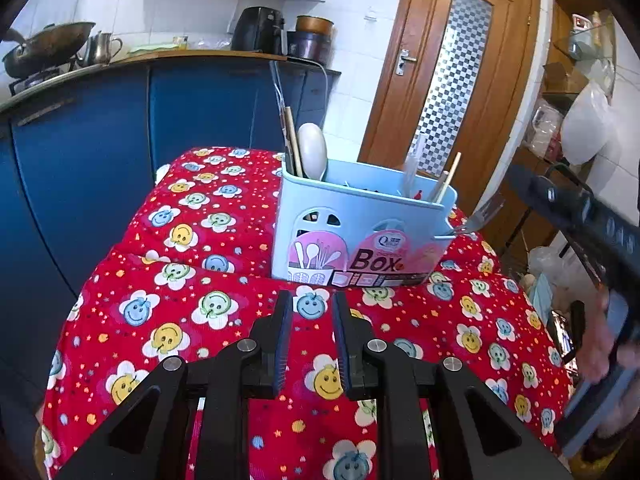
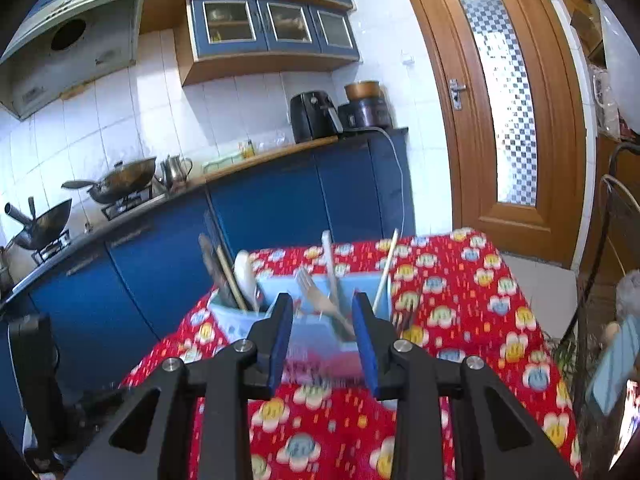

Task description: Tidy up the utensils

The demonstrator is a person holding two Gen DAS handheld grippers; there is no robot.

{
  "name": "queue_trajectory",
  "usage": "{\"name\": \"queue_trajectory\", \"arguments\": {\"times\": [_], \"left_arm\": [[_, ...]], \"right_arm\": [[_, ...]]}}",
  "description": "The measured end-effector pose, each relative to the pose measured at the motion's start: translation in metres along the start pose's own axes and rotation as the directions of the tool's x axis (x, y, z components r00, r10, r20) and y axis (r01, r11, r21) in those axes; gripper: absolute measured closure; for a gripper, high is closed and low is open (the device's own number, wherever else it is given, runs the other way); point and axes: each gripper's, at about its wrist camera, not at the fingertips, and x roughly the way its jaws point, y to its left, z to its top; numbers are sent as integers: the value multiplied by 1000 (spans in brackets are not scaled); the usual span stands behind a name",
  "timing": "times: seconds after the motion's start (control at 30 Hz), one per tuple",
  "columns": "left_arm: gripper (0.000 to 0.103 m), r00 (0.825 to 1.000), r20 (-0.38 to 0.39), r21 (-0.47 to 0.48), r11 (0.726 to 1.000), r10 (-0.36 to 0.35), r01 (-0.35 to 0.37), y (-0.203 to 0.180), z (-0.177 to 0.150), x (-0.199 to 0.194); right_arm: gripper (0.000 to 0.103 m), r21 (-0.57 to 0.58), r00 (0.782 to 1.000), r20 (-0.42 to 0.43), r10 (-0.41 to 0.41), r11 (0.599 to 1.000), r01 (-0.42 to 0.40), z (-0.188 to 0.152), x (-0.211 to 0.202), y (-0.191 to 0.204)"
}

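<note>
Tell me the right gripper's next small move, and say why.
Probably draw the right gripper straight back from the box. Its jaws stand apart and press on nothing, and the fork already leans inside the box among the other utensils, so nothing seems left to hold there.

The right gripper is seen with its blue pads apart, nothing pressed between them. Beyond it a light blue utensil box is set on the red smiley-patterned tablecloth, a fork blurred above it.
</note>
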Motion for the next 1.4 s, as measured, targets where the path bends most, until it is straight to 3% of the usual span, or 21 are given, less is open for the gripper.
{"name": "queue_trajectory", "arguments": {"times": [0.47,0.67,0.9,1.1,1.4], "left_arm": [[82,997,57,26,998,53,-54,-5,-20,-12],[68,995,52,27,996,88,-89,-5,-32,-4],[48,990,86,30,993,111,-114,-6,-41,-2],[46,987,97,28,991,126,-129,-6,-46,2],[46,982,110,33,987,150,-155,-8,-49,3]], "right_arm": [[64,28,996,-94,-7,1000,9,-69,-20,8],[55,7,995,-89,-42,999,43,-91,-21,10],[33,-5,993,-81,-88,996,88,-103,-17,7],[25,-8,992,-50,-114,993,114,-108,-18,4],[23,8,993,-34,-113,994,113,-109,-21,1]]}}
